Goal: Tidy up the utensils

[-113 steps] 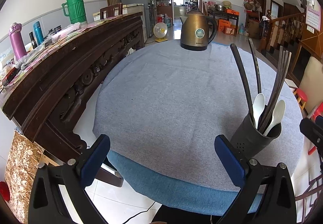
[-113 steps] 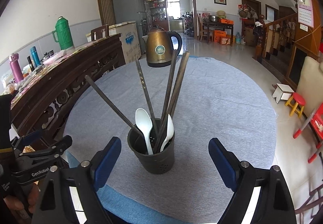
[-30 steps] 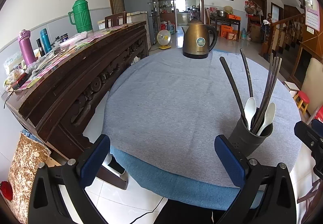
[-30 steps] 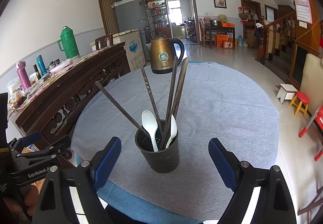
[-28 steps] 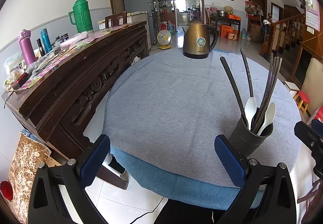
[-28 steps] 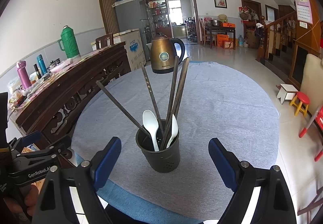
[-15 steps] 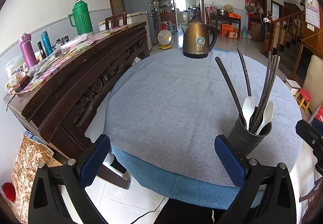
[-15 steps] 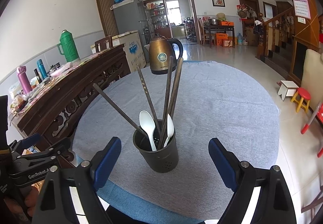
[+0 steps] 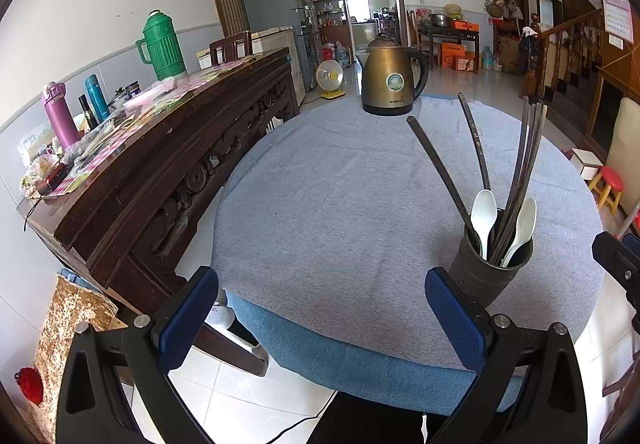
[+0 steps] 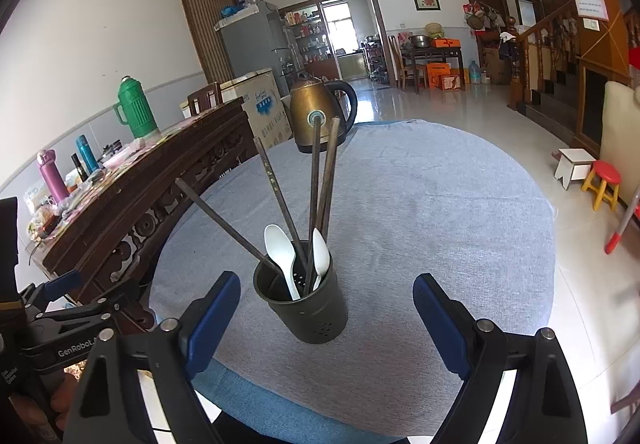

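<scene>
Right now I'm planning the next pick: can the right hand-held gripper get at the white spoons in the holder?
Probably yes. The right hand-held gripper is open, facing the utensil holder; the white spoons stand exposed, though chopsticks crowd them.

Lived-in family home, open dining and living hall. Round desk (image 10: 440,211) under grey cloth is carrying a brass electric kettle (image 10: 316,115) at 12 o'clock. Carved wooden sideboard (image 9: 168,147) at 9 to 10 o'clock is holding a green thermos (image 9: 162,45) and flasks. Fridge (image 9: 272,27) and pantry doorway (image 9: 352,3) are sitting at 12; staircase (image 10: 560,55) and child's red stool (image 10: 604,183) at 2 to 3.
</scene>
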Motion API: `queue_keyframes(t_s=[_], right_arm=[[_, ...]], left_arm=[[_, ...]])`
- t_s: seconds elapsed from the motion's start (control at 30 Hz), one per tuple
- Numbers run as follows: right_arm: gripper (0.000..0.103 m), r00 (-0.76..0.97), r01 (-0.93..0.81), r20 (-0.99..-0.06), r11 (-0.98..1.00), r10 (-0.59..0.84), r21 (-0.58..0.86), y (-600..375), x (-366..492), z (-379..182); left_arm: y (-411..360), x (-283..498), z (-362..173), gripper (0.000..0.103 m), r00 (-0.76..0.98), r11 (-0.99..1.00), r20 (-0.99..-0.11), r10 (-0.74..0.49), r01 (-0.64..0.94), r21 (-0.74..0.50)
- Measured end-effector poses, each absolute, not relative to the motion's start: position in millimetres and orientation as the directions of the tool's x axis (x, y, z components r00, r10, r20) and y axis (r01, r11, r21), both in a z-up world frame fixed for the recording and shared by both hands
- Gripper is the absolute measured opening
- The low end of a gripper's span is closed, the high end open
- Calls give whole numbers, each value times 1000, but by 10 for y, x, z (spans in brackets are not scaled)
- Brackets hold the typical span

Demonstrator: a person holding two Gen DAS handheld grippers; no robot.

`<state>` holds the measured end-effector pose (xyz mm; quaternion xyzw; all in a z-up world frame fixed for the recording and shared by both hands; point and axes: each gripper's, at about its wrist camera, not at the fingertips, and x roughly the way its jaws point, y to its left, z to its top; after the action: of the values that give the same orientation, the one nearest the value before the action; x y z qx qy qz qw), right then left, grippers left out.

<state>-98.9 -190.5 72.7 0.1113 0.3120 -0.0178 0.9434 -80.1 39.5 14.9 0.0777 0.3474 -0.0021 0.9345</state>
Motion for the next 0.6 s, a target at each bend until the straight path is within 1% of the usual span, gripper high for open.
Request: queue_keyframes(t_s=[0.33, 0.6], right_arm=[[90, 814, 110, -580, 967, 46, 230, -2053, -1044, 735], [90, 815, 104, -577, 969, 46, 224, -2055, -1051, 752]], left_arm=[[272, -855, 191, 103, 764, 984, -642, 59, 63, 165], [253, -873, 198, 103, 765, 984, -641, 53, 70, 164]])
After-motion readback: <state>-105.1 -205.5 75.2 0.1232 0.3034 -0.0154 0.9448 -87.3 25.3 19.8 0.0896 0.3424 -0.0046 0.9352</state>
